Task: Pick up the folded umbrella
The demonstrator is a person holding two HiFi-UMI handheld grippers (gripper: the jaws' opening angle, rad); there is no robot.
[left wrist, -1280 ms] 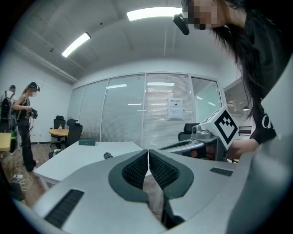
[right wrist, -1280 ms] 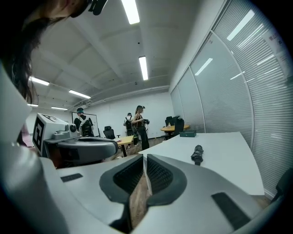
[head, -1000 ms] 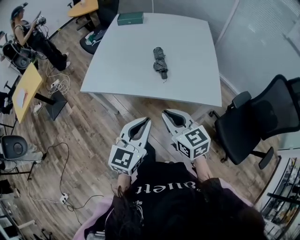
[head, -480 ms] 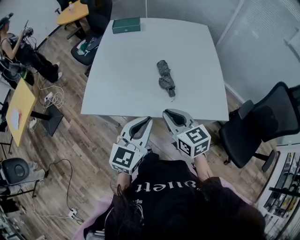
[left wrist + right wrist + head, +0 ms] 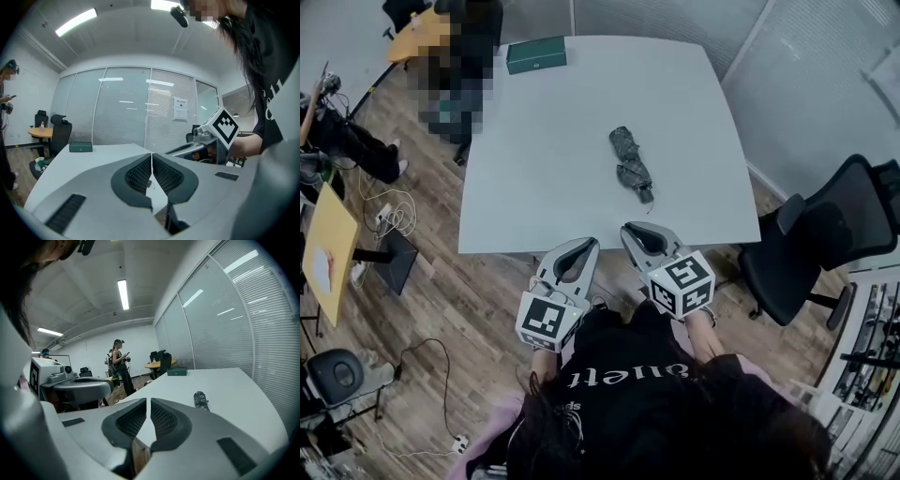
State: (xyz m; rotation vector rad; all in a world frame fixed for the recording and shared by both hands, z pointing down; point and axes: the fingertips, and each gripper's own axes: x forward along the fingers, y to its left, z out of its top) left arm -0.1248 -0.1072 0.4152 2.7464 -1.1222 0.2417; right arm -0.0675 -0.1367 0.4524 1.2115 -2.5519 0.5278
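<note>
Folded umbrella (image 5: 630, 164) lying on white table (image 5: 534, 187); left gripper (image 5: 574, 251) and right gripper (image 5: 643, 234) at near edge, jaws together, empty.

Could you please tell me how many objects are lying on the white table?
2: the folded umbrella near the middle, and a green box at the far edge.

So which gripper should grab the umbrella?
Probably the right. The right gripper sits nearer the umbrella, almost in line with it; the left gripper is further aside. Both are shut, empty.
</note>
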